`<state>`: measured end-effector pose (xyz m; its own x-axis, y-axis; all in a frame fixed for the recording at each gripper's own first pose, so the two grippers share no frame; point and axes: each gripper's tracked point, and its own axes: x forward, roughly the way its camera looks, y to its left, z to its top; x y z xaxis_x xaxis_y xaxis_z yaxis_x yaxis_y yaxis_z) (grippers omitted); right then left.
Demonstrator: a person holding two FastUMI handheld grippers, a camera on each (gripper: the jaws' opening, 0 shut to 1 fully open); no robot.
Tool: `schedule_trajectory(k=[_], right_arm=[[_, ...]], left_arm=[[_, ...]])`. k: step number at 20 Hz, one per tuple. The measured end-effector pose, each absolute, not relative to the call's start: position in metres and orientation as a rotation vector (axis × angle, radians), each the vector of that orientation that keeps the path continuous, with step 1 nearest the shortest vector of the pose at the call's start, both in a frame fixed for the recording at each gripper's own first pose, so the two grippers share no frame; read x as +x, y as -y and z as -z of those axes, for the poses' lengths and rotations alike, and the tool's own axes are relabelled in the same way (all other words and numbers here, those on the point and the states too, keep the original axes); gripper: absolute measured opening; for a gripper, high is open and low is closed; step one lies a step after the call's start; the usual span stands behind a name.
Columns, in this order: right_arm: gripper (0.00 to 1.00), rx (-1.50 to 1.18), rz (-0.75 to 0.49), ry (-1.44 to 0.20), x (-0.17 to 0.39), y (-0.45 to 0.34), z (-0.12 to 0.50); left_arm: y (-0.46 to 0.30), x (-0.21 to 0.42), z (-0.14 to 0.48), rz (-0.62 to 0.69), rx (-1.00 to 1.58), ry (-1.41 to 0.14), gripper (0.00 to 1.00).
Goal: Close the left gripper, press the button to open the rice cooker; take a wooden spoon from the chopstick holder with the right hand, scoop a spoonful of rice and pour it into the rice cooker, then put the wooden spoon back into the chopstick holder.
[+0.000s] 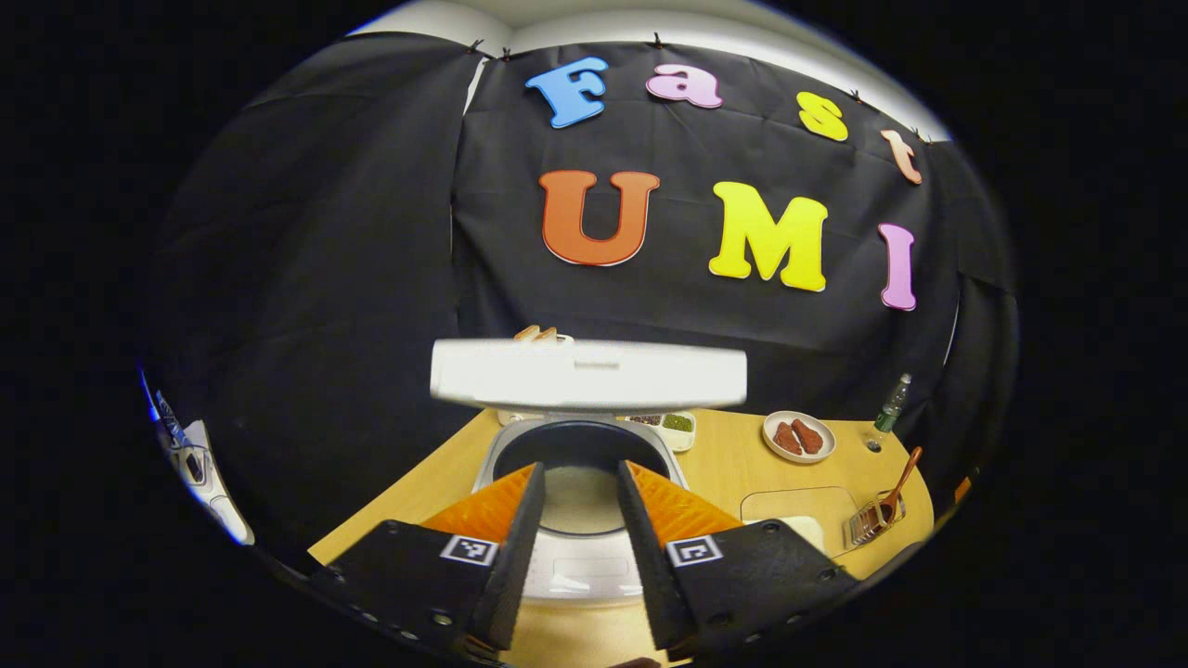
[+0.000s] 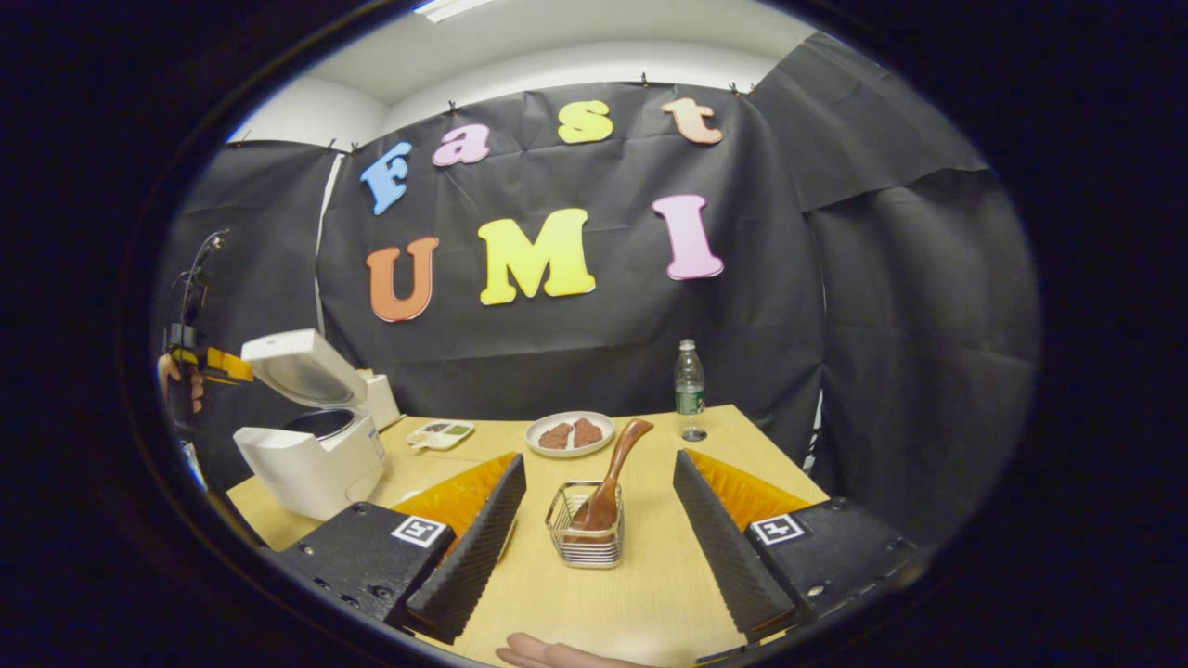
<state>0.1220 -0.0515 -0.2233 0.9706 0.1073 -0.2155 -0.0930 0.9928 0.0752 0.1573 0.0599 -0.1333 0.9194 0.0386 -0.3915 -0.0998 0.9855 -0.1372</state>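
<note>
Table (image 2: 650,594) of pale wood; black cloth wall (image 2: 594,325) behind.

A wooden table (image 2: 650,594) fills the lower frame — rice cooker (image 2: 311,459) at left, wire holder (image 2: 585,536) centre, plate (image 2: 569,433), small tray (image 2: 440,433) and bottle (image 2: 689,390) behind.

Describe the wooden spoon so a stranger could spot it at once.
Start at the white rice cooker with its lid up, then look across the table to the small wire basket. The wooden spoon stands in it, handle leaning up, the only wooden utensil there.
</note>
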Motion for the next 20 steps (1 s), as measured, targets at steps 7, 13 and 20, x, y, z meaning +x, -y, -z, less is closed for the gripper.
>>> schedule_trajectory(k=[7, 13, 20], right_arm=[[1.00, 0.057, -0.098, -0.264, 0.147, 0.046, 0.244], [1.00, 0.084, -0.120, -0.323, 0.175, 0.039, 0.273], [1.00, 0.105, -0.137, -0.361, 0.209, 0.041, 0.292]], left_arm=[[-0.052, 0.100, 0.093, -0.086, -0.113, -0.250, 0.94], [-0.033, 0.042, 0.085, -0.030, -0.073, -0.201, 0.94], [-0.033, -0.011, 0.080, -0.042, -0.038, -0.101, 0.96]])
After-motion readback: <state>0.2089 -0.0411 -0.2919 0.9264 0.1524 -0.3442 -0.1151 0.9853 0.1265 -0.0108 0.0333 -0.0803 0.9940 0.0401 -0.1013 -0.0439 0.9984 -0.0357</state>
